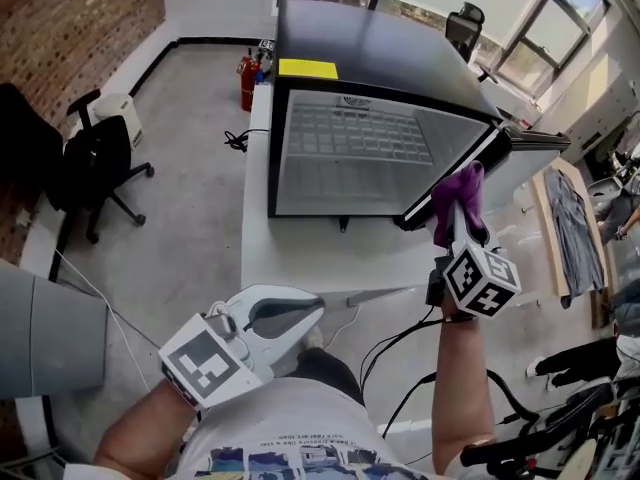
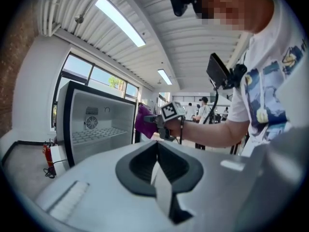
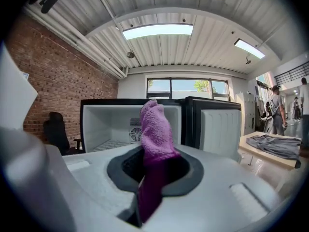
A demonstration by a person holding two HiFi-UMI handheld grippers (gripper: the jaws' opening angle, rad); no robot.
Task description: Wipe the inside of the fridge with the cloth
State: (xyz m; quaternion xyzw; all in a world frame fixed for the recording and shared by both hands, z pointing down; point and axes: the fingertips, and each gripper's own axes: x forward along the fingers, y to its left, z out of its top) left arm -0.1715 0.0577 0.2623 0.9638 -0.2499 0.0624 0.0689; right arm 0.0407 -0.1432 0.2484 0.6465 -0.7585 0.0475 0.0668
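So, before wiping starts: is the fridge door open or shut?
Open: the door stands swung right of the fridge; its white inside and shelf show.

The fridge [image 1: 380,58] stands open at 12 o'clock on the white desk [image 1: 300,258], its mouth wide and unblocked. Inside, a wire shelf [image 1: 355,138] crosses the cavity, with open room above and below it. A fan grille [image 2: 91,123] sits on the back wall. The open door [image 1: 530,140] juts out at 2 o'clock and walls off that side. The right hand-held gripper [image 1: 460,218], clamped on a purple cloth [image 1: 458,190], hangs just beside the door's lower corner. Bare desk lies between fridge and person. An office chair [image 1: 95,163] stands at 9 o'clock, well apart.
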